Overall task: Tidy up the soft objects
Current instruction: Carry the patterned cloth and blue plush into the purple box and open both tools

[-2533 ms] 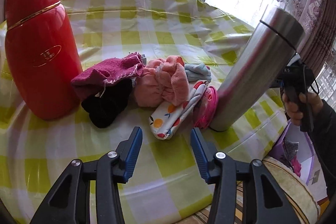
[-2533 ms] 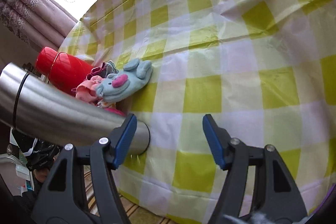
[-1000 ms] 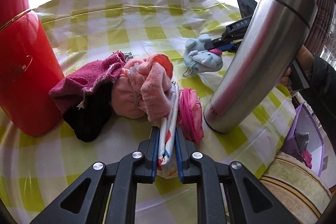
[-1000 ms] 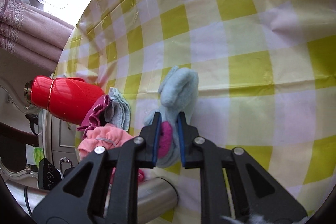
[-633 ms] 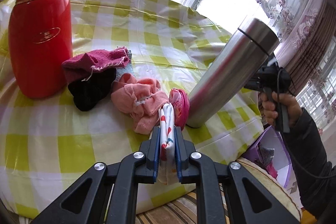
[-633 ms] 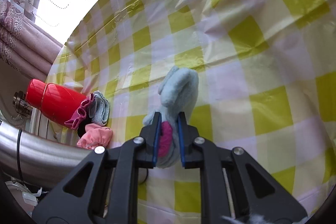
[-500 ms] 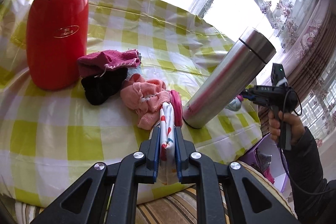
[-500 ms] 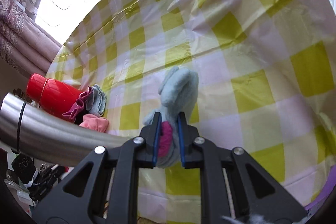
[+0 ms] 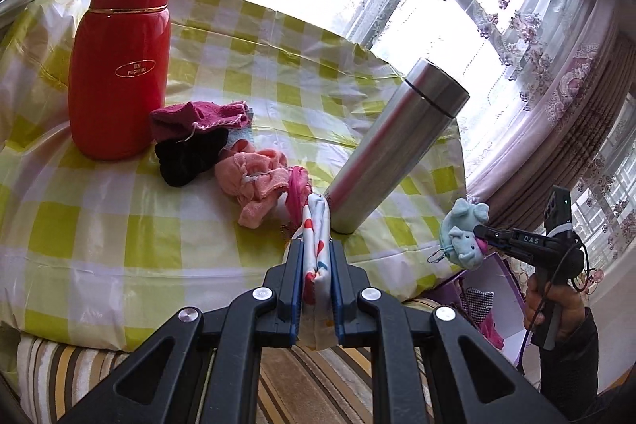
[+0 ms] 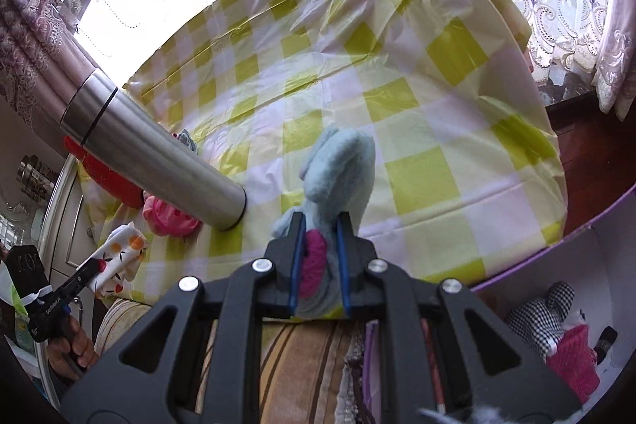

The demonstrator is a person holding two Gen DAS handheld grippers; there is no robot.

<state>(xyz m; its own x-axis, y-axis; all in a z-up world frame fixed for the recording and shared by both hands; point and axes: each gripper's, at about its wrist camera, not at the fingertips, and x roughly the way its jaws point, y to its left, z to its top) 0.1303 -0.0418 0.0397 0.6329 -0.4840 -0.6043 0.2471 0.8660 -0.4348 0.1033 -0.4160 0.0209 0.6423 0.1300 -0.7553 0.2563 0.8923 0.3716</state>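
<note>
My left gripper (image 9: 316, 261) is shut on a white cloth with a fruit print (image 9: 317, 225), lifted past the table's near edge; the same cloth (image 10: 119, 257) shows in the right wrist view. My right gripper (image 10: 318, 245) is shut on a light blue plush toy with a pink patch (image 10: 338, 169), held off the table's side (image 9: 463, 239). On the yellow checked tablecloth (image 9: 119, 209) remain a pink cloth (image 9: 254, 177), a magenta cloth (image 9: 198, 116), a black cloth (image 9: 187, 157) and a bright pink item (image 9: 296, 189).
A red flask (image 9: 119, 58) stands at the left, a steel flask (image 9: 393, 150) at the table's right. Beside the table sits a purple-rimmed white box (image 10: 612, 245) holding a checked plush (image 10: 536, 316) and a pink item (image 10: 572, 356). A striped cushion (image 9: 79, 368) lies below.
Both grippers pulled back from the table with their loads. The fruit-print cloth came away from the pile, and the blue plush swung off the table's side towards the purple box.
</note>
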